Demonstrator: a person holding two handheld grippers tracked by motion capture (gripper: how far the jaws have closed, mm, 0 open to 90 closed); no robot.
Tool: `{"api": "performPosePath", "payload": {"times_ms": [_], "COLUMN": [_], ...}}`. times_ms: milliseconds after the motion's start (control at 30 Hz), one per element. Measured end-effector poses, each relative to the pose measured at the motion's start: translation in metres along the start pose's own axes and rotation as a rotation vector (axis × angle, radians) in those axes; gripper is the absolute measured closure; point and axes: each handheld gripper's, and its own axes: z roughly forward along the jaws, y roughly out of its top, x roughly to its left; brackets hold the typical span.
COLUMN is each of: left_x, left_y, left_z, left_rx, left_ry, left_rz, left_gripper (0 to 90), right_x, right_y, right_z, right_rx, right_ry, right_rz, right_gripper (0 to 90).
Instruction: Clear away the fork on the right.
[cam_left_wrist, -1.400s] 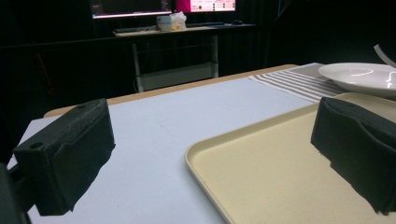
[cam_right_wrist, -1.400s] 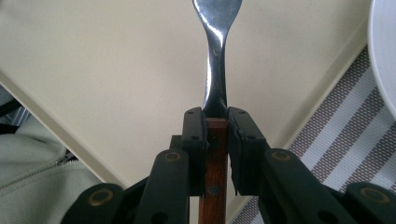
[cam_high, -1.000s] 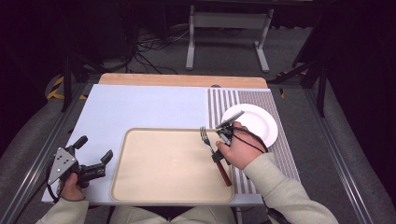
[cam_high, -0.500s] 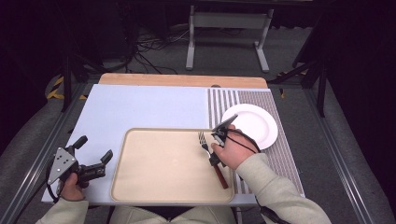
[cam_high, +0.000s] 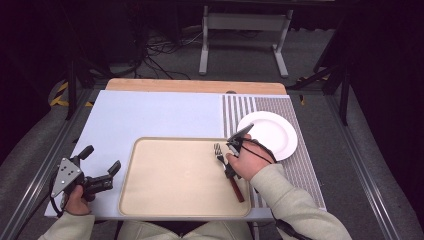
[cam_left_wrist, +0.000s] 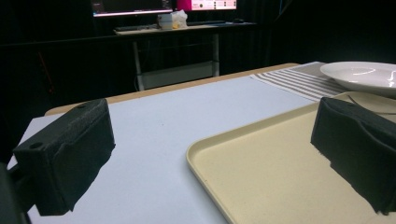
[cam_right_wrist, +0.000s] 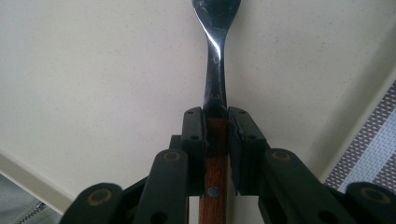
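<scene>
Right gripper (cam_right_wrist: 215, 128) clenched on the fork (cam_right_wrist: 215, 60) at its wooden handle.
Light, stiff, slick steel neck (wood grips better); left gripper (cam_high: 97, 167) released.

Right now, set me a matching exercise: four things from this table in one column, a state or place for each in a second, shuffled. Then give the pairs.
1. fork
2. plate
3. left gripper
4. tray

A. open, beside the tray's left edge
B. beige, in the middle of the table
C. white, on the striped mat
D. clamped by its wooden handle in the right gripper

Pairs: 1-D, 2-C, 3-A, 4-B
</scene>
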Motion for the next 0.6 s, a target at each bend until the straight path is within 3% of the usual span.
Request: {"api": "performPosePath", "payload": {"times_ms": [600], "left_x": [0.0005], "left_y": [0.0002], "left_z": [-0.0003], "left_rx": [0.002], "left_ry": [-0.003], "left_rz": [0.000], "left_gripper": [0.1], "right_x": [0.0008], "right_y": [-0.0003], "right_z": [0.0062], "right_rx": [0.016], "right_ry": [0.003], "right_rz": [0.026], "right_gripper": [77.1]}}
